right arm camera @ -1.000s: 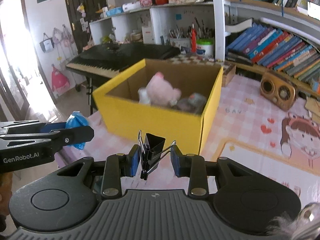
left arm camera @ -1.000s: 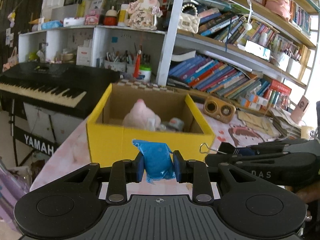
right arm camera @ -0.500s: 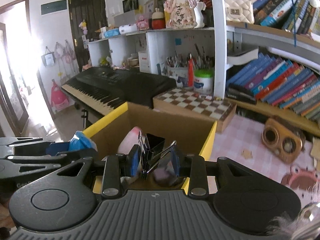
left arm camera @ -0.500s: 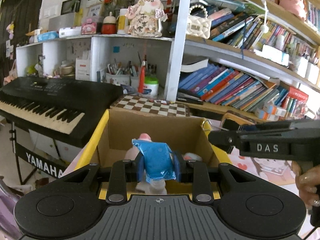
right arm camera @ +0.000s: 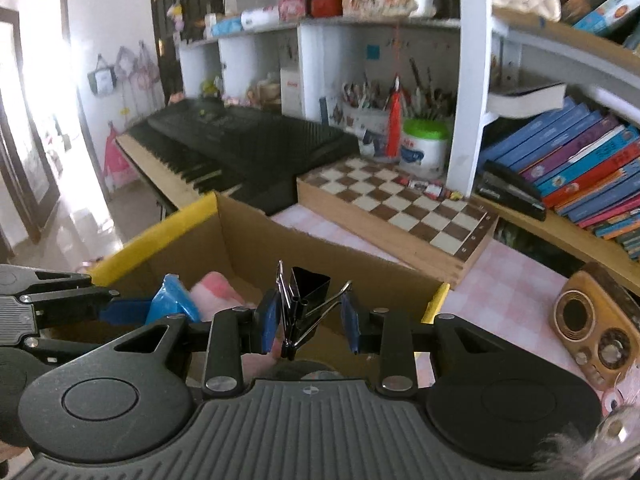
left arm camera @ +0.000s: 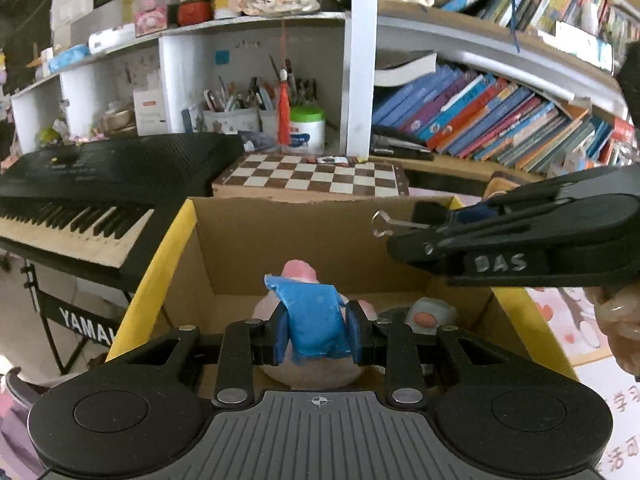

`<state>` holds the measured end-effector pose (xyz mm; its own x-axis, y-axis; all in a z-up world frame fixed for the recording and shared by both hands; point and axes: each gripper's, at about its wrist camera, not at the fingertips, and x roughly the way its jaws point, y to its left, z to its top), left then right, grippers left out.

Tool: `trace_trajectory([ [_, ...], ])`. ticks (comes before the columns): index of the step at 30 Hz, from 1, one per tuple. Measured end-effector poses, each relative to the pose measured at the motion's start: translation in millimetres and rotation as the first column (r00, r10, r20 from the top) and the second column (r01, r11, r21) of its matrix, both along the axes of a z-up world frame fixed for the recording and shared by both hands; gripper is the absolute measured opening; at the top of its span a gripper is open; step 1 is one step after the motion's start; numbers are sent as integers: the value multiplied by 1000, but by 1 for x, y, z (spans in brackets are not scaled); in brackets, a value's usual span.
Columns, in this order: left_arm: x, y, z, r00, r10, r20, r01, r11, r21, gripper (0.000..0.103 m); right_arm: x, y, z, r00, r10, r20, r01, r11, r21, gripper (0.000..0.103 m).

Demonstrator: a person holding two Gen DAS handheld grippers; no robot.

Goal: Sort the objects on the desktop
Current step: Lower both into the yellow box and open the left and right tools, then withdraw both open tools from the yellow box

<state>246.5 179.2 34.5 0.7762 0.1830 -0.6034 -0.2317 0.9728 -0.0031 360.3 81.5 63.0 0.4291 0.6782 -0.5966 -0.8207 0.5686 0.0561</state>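
My left gripper [left arm camera: 318, 326] is shut on a crumpled blue wrapper [left arm camera: 314, 320] and holds it over the open yellow cardboard box [left arm camera: 160, 272]. A pink plush toy [left arm camera: 298, 270] and a small grey toy [left arm camera: 430, 314] lie inside the box. My right gripper [right arm camera: 310, 322] holds a black binder clip [right arm camera: 306, 300] over the box's near right part; the clip leans between the blue pads. The right gripper also shows in the left wrist view [left arm camera: 520, 236], above the box's right wall. The left gripper with the wrapper shows in the right wrist view [right arm camera: 120, 306].
A wooden chessboard box [left arm camera: 312, 178] lies just behind the yellow box. A black Yamaha keyboard [left arm camera: 92, 184] stands to the left. Shelves of books [left arm camera: 500, 116] and a pen holder [left arm camera: 232, 116] line the back. A small wooden radio [right arm camera: 596, 332] sits on the pink tablecloth at right.
Both grippers have moved forward, from in front of the yellow box to over its open top, each still holding its object.
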Motion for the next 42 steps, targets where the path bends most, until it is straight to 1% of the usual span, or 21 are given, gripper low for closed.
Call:
trace_trajectory([
  [6, 15, 2, -3, 999, -5, -38, 6, 999, 41, 28, 15, 14, -18, 997, 61, -48, -64, 995, -75, 31],
  [8, 17, 2, -3, 999, -8, -49, 11, 999, 52, 28, 16, 18, -23, 996, 77, -39, -81, 992, -98, 30],
  [10, 21, 2, -3, 998, -16, -55, 20, 998, 65, 28, 16, 23, -24, 994, 107, -19, -109, 986, -128, 25],
  [11, 23, 1, -3, 998, -21, -58, 26, 997, 77, 28, 17, 26, -26, 993, 118, -20, -120, 983, -142, 25],
  [13, 27, -1, -4, 997, -29, -71, 36, 994, 99, 28, 18, 32, -30, 989, 144, -32, -147, 975, -168, 18],
  [15, 29, -4, -4, 996, -39, -82, 49, 991, 127, 28, 20, 37, -35, 987, 154, -46, -159, 969, -188, 18],
  [20, 30, -8, -5, 994, -50, -97, 65, 986, 155, 29, 21, 41, -39, 983, 181, -40, -185, 957, -224, 17],
  [25, 29, -9, -5, 994, -47, -98, 62, 985, 160, 31, 22, 43, -41, 981, 191, -35, -194, 950, -245, 17],
  [26, 28, -9, -5, 994, -45, -95, 59, 986, 155, 32, 22, 43, -40, 981, 190, -35, -193, 950, -244, 17],
  [28, 26, -8, -4, 995, -39, -90, 51, 990, 134, 40, 22, 42, -40, 982, 185, -33, -188, 954, -234, 17],
  [29, 24, -7, -4, 995, -42, -85, 52, 991, 121, 48, 22, 40, -39, 984, 178, -29, -180, 958, -221, 17],
  [30, 21, -8, -3, 996, -39, -74, 47, 992, 114, 53, 22, 37, -37, 987, 161, -27, -163, 967, -196, 17],
  [31, 18, -9, -2, 997, -35, -64, 43, 993, 113, 55, 23, 34, -34, 989, 146, -30, -149, 974, -174, 17],
  [33, 13, -13, 0, 998, -26, -49, 32, 993, 114, 63, 24, 28, -29, 993, 116, -30, -119, 984, -135, 18],
  [36, 4, -17, 7, 1000, -4, -1, 4, 994, 113, 69, 22, 20, -21, 997, 80, -18, -81, 992, -99, 19],
  [42, -13, -23, 27, 996, 7, 92, -15, 995, 94, 73, 16, 1, -4, 1000, 8, -9, -8, 1000, -24, 19],
])
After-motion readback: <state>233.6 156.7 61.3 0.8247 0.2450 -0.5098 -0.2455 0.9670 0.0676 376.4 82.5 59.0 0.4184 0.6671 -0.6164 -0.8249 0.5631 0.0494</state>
